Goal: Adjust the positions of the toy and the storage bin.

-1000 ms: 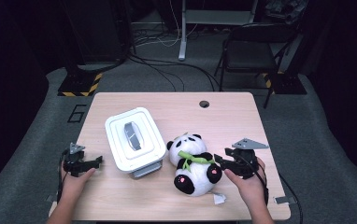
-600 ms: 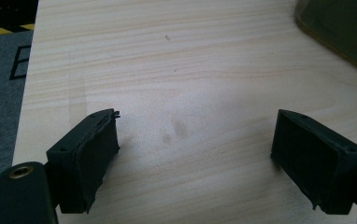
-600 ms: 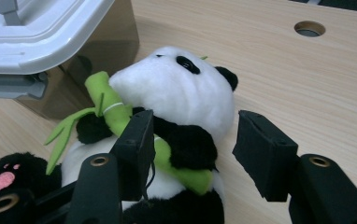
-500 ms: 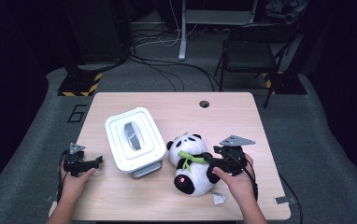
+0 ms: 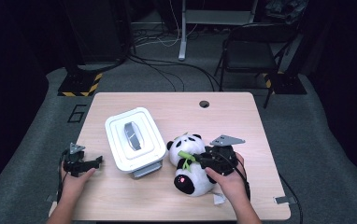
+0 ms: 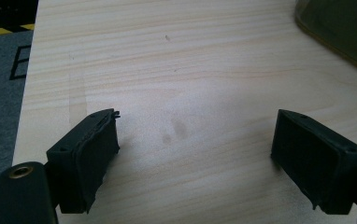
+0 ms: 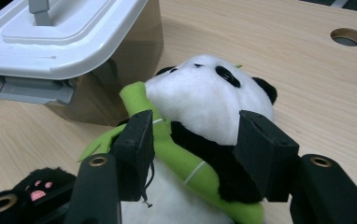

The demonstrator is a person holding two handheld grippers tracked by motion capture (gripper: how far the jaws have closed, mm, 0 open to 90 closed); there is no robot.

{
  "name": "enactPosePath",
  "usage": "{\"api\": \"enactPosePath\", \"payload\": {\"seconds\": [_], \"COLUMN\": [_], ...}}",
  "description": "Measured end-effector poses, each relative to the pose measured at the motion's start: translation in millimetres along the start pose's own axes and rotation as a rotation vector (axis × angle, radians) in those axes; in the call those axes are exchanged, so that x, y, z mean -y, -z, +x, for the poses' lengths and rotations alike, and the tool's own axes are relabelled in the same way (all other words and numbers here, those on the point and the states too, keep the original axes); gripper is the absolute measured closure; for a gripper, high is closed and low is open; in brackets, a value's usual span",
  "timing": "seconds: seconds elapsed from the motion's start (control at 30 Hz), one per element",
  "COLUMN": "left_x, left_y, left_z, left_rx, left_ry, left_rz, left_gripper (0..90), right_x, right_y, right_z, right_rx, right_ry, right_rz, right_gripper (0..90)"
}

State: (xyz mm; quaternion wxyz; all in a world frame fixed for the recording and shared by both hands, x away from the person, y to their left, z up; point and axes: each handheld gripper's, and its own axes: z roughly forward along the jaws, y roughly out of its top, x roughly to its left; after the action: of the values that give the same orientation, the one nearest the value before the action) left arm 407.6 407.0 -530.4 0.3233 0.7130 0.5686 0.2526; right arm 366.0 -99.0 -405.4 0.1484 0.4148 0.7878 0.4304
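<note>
Low centre of the high view, the right hand-held gripper [image 5: 199, 161] pinches the panda [image 5: 190, 163], soft, light, squashy, best taken mid-body; the left hand-held gripper [image 6: 195, 154] gapes empty

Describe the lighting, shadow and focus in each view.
High view: table evenly lit, surrounding room dark, picture soft. Left gripper view: a pale sheen on the wood between the open left tongs, dim at the corners. Right gripper view: panda sharp and bright, box casting shade beneath its lid, near jaws of the right tongs slightly soft.

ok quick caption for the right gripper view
Right gripper closing around a plush panda holding a green bamboo stalk, beside a white-lidded storage box.
</note>
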Motion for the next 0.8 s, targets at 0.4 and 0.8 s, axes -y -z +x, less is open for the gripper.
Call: {"api": "enactPosePath", "payload": {"seconds": [0.4,0.8], "left_x": [0.0,0.0], "left_y": [0.0,0.0], "left_z": [0.0,0.0], "left_rx": [0.000,0.000], "left_ry": [0.000,0.000], "left_rz": [0.000,0.000], "left_gripper": [14.6,14.6], "right_x": [-3.4,-8.4], "right_y": [-9.4,-12.7], "right_z": [10.3,18.2], "right_rx": [-0.024,-0.036], "right_ry": [0.017,0.030], "right_rz": [0.011,0.006], "right_gripper": [45.9,45.9]}}
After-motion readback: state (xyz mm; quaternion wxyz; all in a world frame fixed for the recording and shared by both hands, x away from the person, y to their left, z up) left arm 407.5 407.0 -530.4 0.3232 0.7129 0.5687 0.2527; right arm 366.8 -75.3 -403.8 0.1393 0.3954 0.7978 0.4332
